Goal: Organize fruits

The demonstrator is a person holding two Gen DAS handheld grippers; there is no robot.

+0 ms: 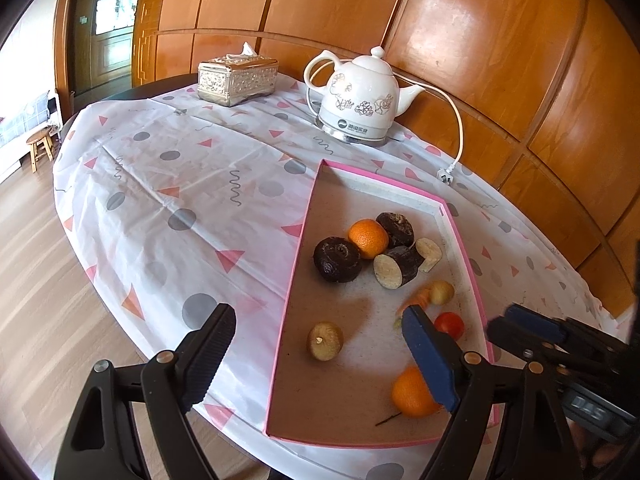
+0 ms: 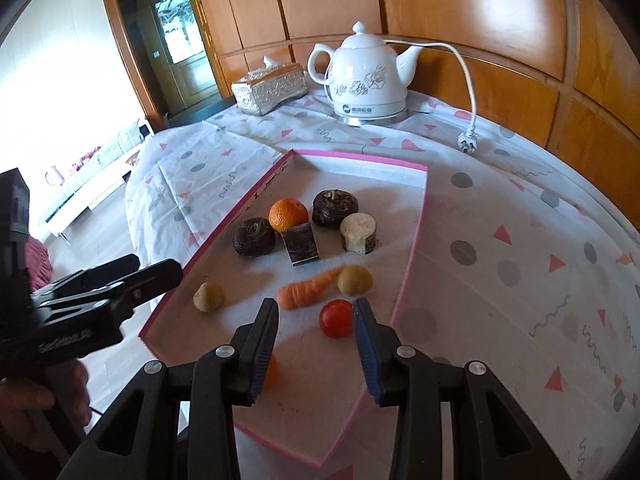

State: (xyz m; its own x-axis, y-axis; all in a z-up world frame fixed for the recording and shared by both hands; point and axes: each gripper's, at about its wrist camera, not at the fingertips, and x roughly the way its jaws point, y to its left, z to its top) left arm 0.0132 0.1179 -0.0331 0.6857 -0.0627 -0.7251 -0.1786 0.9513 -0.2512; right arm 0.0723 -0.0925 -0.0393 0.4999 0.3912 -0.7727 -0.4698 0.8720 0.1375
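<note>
A pink-rimmed tray (image 1: 344, 392) (image 2: 384, 184) on the patterned cloth holds several items. These include an orange (image 1: 368, 238) (image 2: 288, 214), dark round roots (image 1: 338, 260) (image 2: 254, 236), cut root pieces (image 1: 396, 266) (image 2: 359, 233), a carrot (image 2: 308, 290), a tomato (image 1: 450, 324) (image 2: 337, 319) and pale round tubers (image 1: 325, 341) (image 2: 208, 297). A second orange (image 1: 414, 392) lies partly behind a finger. My left gripper (image 1: 319, 309) hangs open over the tray's near left part, holding nothing. My right gripper (image 2: 315, 304) hovers with its jaws apart; the tomato lies just beyond its right finger, not gripped.
A white electric kettle (image 1: 360, 96) (image 2: 368, 76) with its loose cord and plug (image 1: 448, 174) stands at the back of the table beside a silver tissue box (image 1: 238, 80) (image 2: 270, 90). Wood panelling runs behind. The table's rounded edge drops to the floor on the left.
</note>
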